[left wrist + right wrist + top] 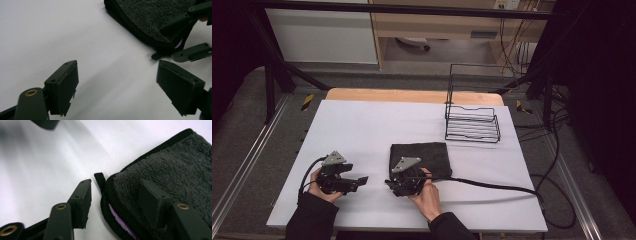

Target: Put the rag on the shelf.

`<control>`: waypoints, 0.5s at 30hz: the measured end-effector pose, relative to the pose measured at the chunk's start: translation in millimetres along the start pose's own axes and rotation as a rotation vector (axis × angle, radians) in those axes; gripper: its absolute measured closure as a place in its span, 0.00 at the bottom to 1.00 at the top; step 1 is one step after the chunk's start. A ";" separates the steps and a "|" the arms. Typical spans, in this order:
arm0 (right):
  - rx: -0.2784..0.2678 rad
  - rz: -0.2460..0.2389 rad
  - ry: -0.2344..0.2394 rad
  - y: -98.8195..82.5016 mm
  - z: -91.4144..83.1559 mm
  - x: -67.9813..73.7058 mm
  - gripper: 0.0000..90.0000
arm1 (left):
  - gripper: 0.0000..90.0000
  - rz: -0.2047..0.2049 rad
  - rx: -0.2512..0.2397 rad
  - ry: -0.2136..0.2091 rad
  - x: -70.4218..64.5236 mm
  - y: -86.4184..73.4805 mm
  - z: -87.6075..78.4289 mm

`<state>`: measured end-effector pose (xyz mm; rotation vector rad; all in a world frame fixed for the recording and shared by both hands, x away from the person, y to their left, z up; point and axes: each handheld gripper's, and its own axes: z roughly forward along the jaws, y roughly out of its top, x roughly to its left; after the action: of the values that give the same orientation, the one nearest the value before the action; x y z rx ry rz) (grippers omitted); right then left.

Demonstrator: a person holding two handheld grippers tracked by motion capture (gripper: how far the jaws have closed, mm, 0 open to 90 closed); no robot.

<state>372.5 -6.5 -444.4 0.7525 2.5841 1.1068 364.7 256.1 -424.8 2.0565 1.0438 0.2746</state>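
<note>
Left gripper (362,180) rests low over the white tabletop (362,125), jaws spread, empty. Right gripper (115,192) straddles the near-left corner of the folded dark-grey terry towel (421,156), jaws apart. Black wire rack (472,122) stands far right.

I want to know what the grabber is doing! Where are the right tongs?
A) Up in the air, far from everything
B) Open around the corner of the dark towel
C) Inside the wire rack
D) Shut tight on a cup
B: in the right gripper view, one jaw of the right tongs sits on the towel and the other on the white table beside its corner, with the jaws apart.
</note>
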 end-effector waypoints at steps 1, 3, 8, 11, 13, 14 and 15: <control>0.005 -0.017 -0.028 -1.1 2.4 0.8 0.60 | 0.21 -0.001 0.000 -0.001 0.5 0.0 -0.2; 0.004 -0.031 -0.041 -2.0 3.1 0.7 0.62 | 0.21 -0.003 -0.001 -0.002 0.8 0.2 -0.2; 0.003 -0.075 -0.068 -3.4 2.6 2.0 0.78 | 0.21 -0.003 -0.003 0.000 0.1 0.6 0.2; 0.008 -0.064 -0.072 -1.9 1.8 0.0 0.86 | 0.21 -0.007 -0.004 0.001 0.8 0.4 0.4; 0.010 -0.054 -0.068 -1.1 1.8 -0.9 0.87 | 0.22 -0.007 0.000 0.000 1.4 0.2 0.3; 0.012 -0.054 -0.064 -0.5 1.7 -2.1 0.88 | 0.22 -0.008 0.000 -0.001 1.7 0.1 0.4; 0.016 -0.045 -0.054 0.7 1.2 -4.0 0.89 | 0.22 -0.008 0.001 -0.001 1.9 0.0 0.6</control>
<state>376.6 -7.5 -444.7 0.7147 2.5543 1.0400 366.2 257.2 -425.5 2.0530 1.0511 0.2690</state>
